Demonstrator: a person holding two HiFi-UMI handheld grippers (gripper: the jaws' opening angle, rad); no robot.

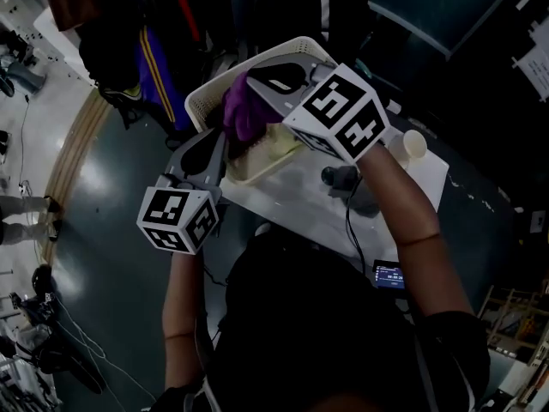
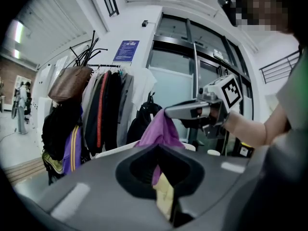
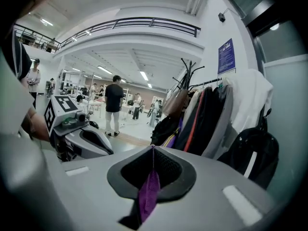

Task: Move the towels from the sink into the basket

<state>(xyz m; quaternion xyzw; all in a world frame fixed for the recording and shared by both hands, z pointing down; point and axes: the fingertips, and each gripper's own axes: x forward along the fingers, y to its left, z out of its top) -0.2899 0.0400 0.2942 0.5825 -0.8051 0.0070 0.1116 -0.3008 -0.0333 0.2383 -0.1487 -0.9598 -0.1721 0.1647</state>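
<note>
Over the white table [image 1: 300, 206], the right gripper [image 3: 153, 150] is clamping the purple towel [image 3: 149, 196] at upper centre, above the basket [image 1: 206, 101]. The left gripper [image 2: 161, 174] is pinching a yellow towel [image 2: 164, 196]. The transfer step is probably running; the next move calls for lowering both towels into the basket, then opening the jaws.

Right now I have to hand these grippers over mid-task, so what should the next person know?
Right hand-held gripper: shut on the purple towel, held up by the white basket's rim.
Left hand-held gripper: shut on a yellow towel; a purple fold seems caught too.
Done: both towels gripped, neither in the basket yet.
Left: lower both into the basket and release, then look for more towels.
</note>
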